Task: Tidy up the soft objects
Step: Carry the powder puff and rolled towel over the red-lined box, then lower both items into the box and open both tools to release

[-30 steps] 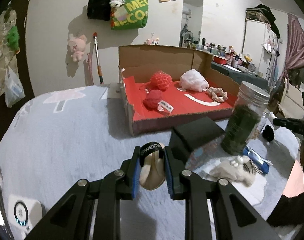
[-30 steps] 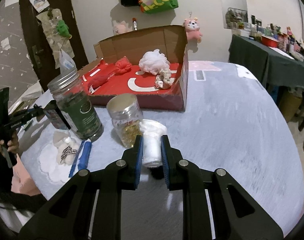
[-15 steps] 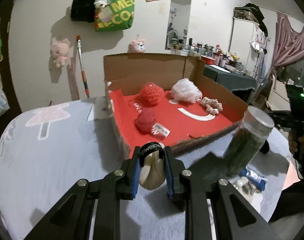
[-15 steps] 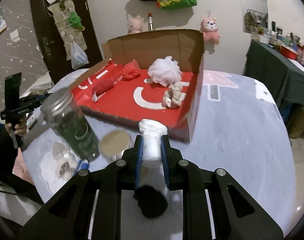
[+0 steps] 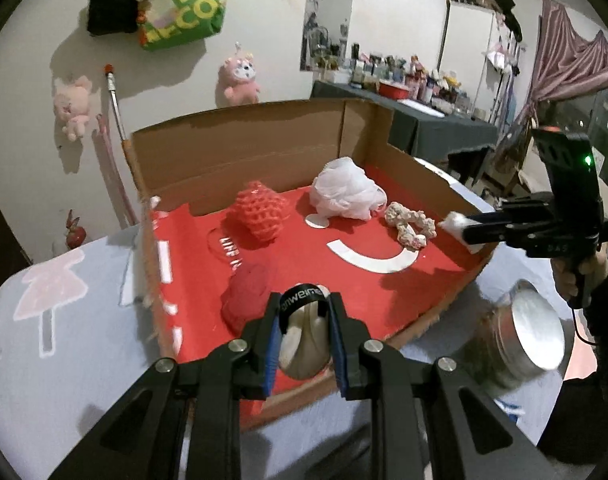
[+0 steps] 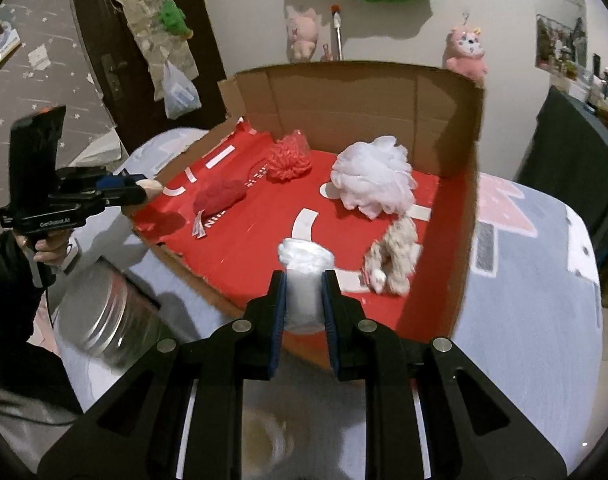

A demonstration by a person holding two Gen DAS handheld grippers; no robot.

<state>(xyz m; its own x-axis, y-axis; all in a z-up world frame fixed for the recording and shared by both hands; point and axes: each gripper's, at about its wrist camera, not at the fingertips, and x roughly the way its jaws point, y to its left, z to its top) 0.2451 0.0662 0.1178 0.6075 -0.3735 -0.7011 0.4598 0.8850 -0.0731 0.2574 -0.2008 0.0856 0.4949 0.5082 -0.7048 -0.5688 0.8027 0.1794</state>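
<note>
My left gripper (image 5: 305,340) is shut on a beige soft object with a black band (image 5: 304,344), held above the near edge of the open cardboard box with a red floor (image 5: 383,280). My right gripper (image 6: 303,300) is shut on a white soft roll (image 6: 304,268), above the box's front edge (image 6: 240,256). In the box lie a red mesh ball (image 5: 262,210), a red soft lump (image 5: 248,296), a white bath pouf (image 6: 373,178) and a beige scrunchie (image 6: 393,258). Each gripper shows in the other's view: the right (image 5: 469,232), the left (image 6: 144,190).
A metal-lidded glass jar (image 5: 523,340) stands right of the box; it also shows in the right wrist view (image 6: 104,320). A blurred gold jar lid (image 6: 260,436) lies under my right gripper. The box stands on a grey-blue cloth table (image 5: 44,320). Plush toys and bags hang on the wall.
Both grippers have risen and moved forward with their objects, from the table beside the jars to above the box's front edge.
</note>
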